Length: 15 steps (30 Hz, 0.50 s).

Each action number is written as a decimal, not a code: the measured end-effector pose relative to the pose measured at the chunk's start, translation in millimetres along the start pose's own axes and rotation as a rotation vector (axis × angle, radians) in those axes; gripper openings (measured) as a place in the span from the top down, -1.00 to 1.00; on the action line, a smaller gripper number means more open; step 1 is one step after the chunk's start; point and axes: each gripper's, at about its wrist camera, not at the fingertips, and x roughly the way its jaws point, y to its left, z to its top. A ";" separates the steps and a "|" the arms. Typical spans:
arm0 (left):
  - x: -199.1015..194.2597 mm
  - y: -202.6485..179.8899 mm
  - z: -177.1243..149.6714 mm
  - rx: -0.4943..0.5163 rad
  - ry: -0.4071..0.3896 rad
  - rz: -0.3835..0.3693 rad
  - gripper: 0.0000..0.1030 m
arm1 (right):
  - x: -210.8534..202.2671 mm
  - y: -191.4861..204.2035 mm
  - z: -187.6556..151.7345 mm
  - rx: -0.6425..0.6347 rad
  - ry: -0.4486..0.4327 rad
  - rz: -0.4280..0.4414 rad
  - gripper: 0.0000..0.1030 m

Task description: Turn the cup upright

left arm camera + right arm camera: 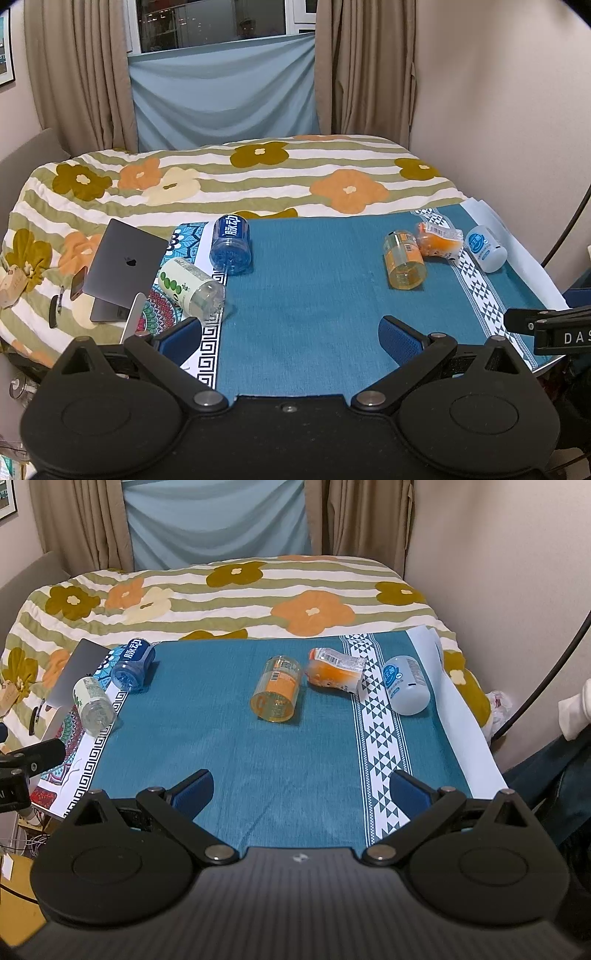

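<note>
Several cups cut from drink bottles lie on their sides on a teal cloth (314,295) (229,746). A blue cup (229,244) (133,664) and a clear green-labelled cup (190,290) (93,705) lie at the left. An orange cup (403,264) (276,692), a crumpled orange cup (439,239) (334,672) and a white-blue cup (485,248) (405,685) lie at the right. My left gripper (291,338) is open and empty above the cloth's near edge. My right gripper (301,792) is open and empty, nearer than the orange cup.
A grey laptop (122,269) (75,672) stands on a stand at the table's left edge, with a phone (78,282) beside it. A bed with a flowered blanket (240,177) (240,594) lies behind the table. A wall is at the right.
</note>
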 end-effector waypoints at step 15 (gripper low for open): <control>-3.6 -1.0 -2.0 -0.001 -0.003 0.003 -1.00 | -2.3 0.2 -3.0 0.003 -0.001 0.000 -1.00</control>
